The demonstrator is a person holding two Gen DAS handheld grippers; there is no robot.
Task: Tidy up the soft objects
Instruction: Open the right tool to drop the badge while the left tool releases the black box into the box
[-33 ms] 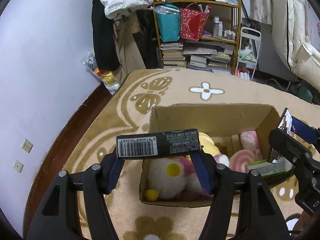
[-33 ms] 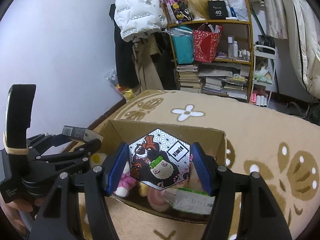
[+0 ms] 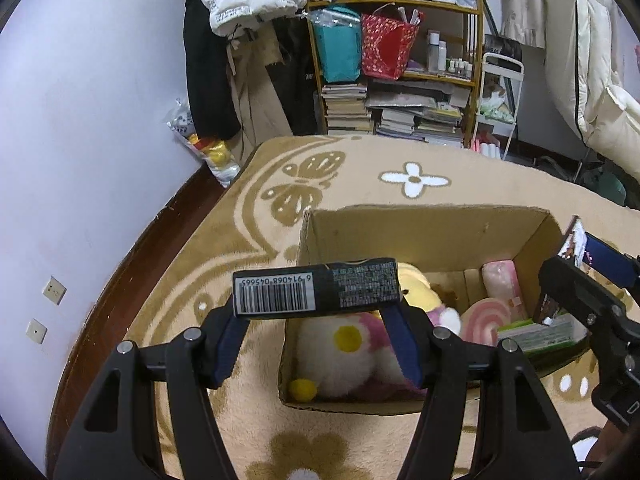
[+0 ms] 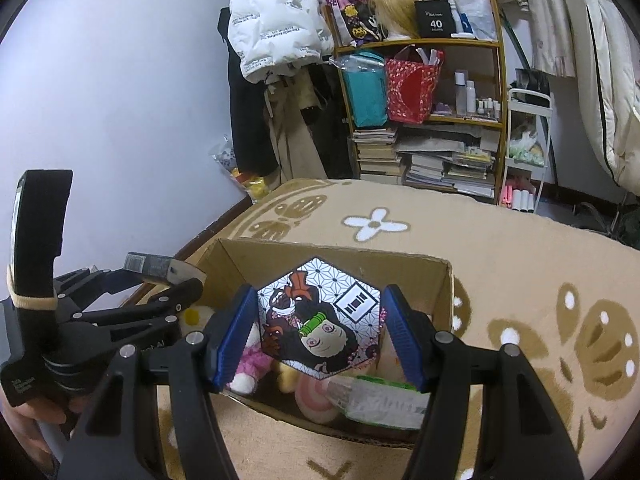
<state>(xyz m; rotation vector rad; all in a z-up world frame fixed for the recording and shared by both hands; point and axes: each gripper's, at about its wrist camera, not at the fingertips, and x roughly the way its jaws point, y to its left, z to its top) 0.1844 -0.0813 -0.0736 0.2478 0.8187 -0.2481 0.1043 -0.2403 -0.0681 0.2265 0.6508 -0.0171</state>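
Left gripper (image 3: 316, 344) clamped on a dark barcoded pack (image 3: 316, 288), held above the near-left rim of the cardboard box (image 3: 432, 236). Right gripper (image 4: 320, 336) pinching a hexagonal printed pad (image 4: 320, 320) over the box's opening (plush toys apparently crowding the bottom). Bare rug (image 4: 520, 248) beyond the far wall.

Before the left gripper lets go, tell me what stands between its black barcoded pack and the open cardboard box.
Nothing visible. The black barcoded pack, clamped in the left gripper, hangs at the open cardboard box's near-left corner; only plush toys lie inside.
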